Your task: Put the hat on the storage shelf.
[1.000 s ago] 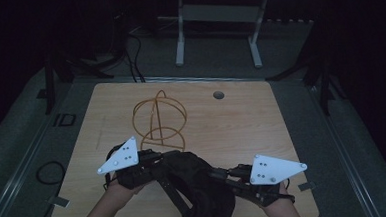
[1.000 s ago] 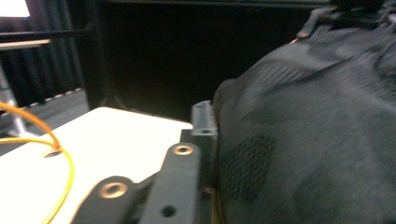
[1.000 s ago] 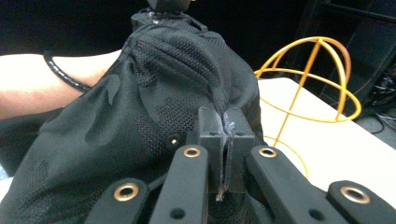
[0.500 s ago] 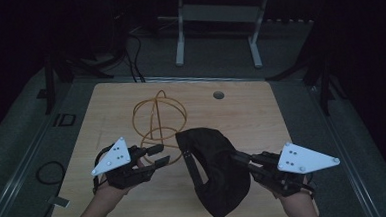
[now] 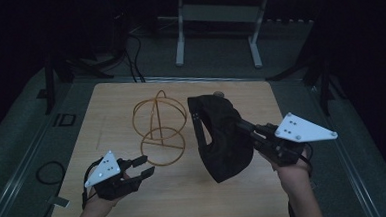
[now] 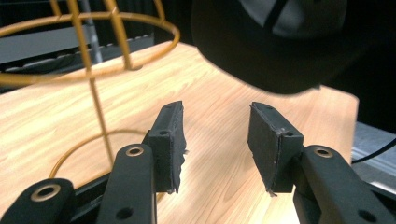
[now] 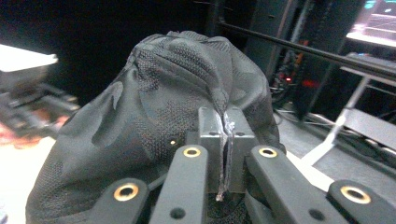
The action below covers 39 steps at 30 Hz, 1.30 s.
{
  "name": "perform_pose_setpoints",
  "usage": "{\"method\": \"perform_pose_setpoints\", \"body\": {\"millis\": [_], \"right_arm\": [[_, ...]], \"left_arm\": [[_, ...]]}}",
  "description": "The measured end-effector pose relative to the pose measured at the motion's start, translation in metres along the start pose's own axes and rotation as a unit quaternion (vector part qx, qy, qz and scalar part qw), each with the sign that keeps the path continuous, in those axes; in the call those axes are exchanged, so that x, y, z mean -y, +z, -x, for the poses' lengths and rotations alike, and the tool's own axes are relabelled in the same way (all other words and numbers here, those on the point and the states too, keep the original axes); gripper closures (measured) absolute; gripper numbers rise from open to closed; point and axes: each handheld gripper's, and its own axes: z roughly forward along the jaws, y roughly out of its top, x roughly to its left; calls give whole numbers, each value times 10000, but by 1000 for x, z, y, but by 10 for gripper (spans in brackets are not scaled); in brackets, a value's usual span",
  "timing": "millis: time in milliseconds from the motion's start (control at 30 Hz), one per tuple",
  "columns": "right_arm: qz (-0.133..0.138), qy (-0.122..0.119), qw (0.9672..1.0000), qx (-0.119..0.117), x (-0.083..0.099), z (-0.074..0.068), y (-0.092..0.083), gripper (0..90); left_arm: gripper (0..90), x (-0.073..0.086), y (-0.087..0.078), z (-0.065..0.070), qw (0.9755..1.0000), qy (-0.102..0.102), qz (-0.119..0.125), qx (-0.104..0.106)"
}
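A black mesh cap [image 5: 221, 137] hangs above the right half of the wooden table [image 5: 235, 196]. My right gripper [image 5: 243, 126] is shut on a pinch of its fabric. In the right gripper view the cap [image 7: 154, 107] bulges over the closed pads of that gripper [image 7: 225, 126]. A gold wire stand [image 5: 160, 125] sits upright at the table's middle. My left gripper [image 5: 145, 166] rests low near the front left, just beside the stand's base ring. Its jaws have just been opening and nothing lies between them [image 6: 215, 135]. Ahead of them I see the stand [image 6: 93, 56] and the cap [image 6: 261, 42].
A small round object [image 5: 219, 94] lies at the table's far edge. Behind the table stands a pale metal frame [image 5: 216, 17]. Cables lie on the dark floor at the left [image 5: 44, 171]. The table's front middle is bare wood.
The left gripper let go of the cap, opened, and drew back down to the front left. The right gripper carried the cap up and away to the right.
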Motion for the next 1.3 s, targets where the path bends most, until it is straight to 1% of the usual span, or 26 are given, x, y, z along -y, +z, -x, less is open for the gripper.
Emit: {"method": "perform_pose_setpoints", "body": {"millis": [33,67,167,200,233,267,300,333,367,400,467,500,533,633,667,700,767,800,933,1000,1033,1067,1167,1200,1267,1300], "right_arm": [[0,0,10000,0,0,0,0,882],[21,16,10000,77,-3,3,6,883],[4,-10,9998,179,-6,7,16,882],[1,31,9998,188,-8,9,21,882],[-9,6,9998,219,-10,10,24,882],[-13,6,9997,256,-13,11,29,882],[-13,6,9997,256,-13,11,29,882],[-15,-3,9997,258,-19,13,37,882],[-21,-22,9996,276,-22,14,41,882],[-46,-20,9996,272,-25,14,46,882],[-67,-23,9997,236,-30,14,56,882],[-111,-40,9997,218,-32,14,62,882],[-130,-46,9997,199,-34,13,67,882],[-210,-69,9997,141,-37,10,82,882],[-236,-80,9996,118,-38,8,88,882],[-258,-86,9996,97,-39,7,92,882],[-297,-62,9995,42,-39,5,102,882],[-349,-70,9994,14,-40,4,108,882],[-470,-58,9988,-117,-39,0,126,882],[-523,-42,9984,-194,-38,-3,134,882],[-523,-42,9984,-194,-38,-3,134,882],[-558,-39,9981,-260,-38,-6,141,882],[-596,-42,9978,-299,-38,-7,147,881],[-634,-55,9974,-337,-39,-10,153,881],[-688,-53,9969,-375,-39,-12,159,881],[-688,-53,9969,-375,-39,-12,159,881]], "left_arm": [[557,0,0,0,10000,0,0,0],[554,8,-1,-1,10000,-42,-68,-30],[541,23,-3,-3,9997,-192,-127,-59],[535,26,-3,-4,9996,-225,-130,-68],[519,26,-3,-4,9996,-225,-130,-68],[509,36,-5,-6,9994,-303,-140,-102],[475,36,-5,-6,9994,-303,-140,-102],[432,44,-5,-7,9989,-444,-123,-108],[367,44,-5,-7,9989,-444,-123,-108],[280,50,-5,-7,9984,-525,-180,-136],[138,55,-4,-8,9978,-557,-289,-212],[109,55,-4,-8,9978,-557,-289,-212],[82,59,-3,-7,9972,-570,-368,-301],[79,61,-5,-8,9970,-602,-318,-362],[77,63,-7,-9,9965,-660,-261,-451],[78,64,-9,-10,9961,-710,-223,-481],[78,65,-10,-11,9959,-713,-226,-503],[78,67,-11,-12,9955,-770,-215,-517],[78,70,-11,-12,9953,-745,-248,-558],[78,70,-11,-12,9955,-743,-244,-537],[78,70,-11,-12,9955,-743,-244,-537],[78,71,-11,-12,9955,-733,-220,-563],[78,71,-11,-13,9953,-738,-227,-584],[78,71,-12,-13,9953,-756,-209,-572],[78,72,-12,-13,9953,-730,-223,-601],[78,72,-12,-13,9953,-730,-223,-601]]}}
